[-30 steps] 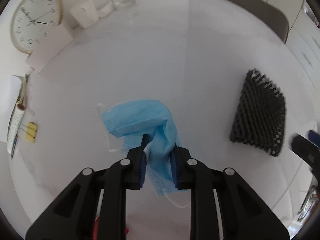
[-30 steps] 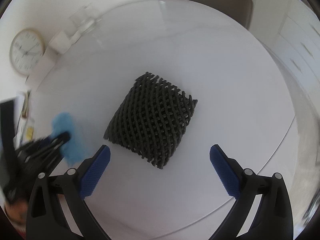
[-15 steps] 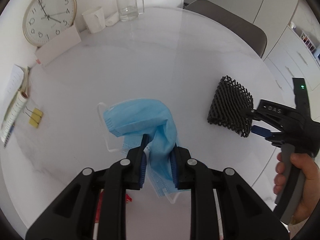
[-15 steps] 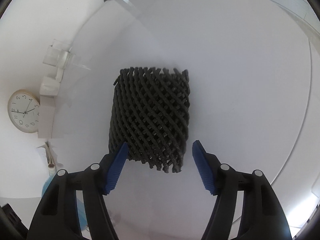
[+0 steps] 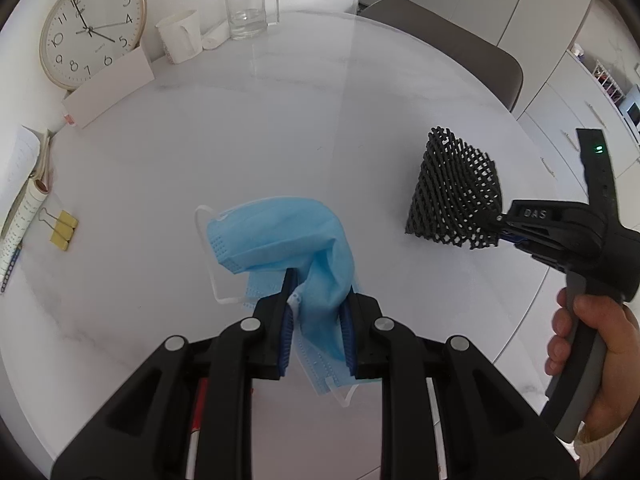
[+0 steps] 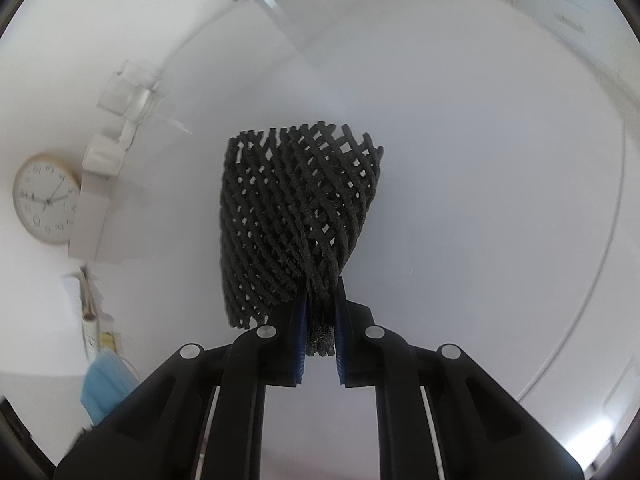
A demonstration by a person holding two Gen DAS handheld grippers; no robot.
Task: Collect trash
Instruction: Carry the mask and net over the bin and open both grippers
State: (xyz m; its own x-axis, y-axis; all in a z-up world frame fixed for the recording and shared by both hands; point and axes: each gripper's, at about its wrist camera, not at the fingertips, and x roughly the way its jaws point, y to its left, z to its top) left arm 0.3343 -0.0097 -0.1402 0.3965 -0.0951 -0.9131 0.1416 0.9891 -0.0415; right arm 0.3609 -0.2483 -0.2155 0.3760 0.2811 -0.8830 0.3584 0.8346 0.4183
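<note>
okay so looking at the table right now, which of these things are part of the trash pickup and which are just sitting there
Part of the job:
- blue face mask, pinched in the left gripper
- black foam net, pinched in the right gripper

Just lying about:
- wall clock
- white paper cup
- glass mug
- yellow binder clips
- notebook
- white card

A round white table [image 5: 280, 128] carries several items along its far left edge. A wall clock [image 5: 94, 28] leans upright behind a white card [image 5: 108, 88]. A white cup [image 5: 180, 36] stands beside a glass mug [image 5: 248, 10]. Two yellow binder clips [image 5: 64, 230] lie near an open notebook [image 5: 22, 200]. A grey chair [image 5: 452, 52] stands beyond the table.
</note>
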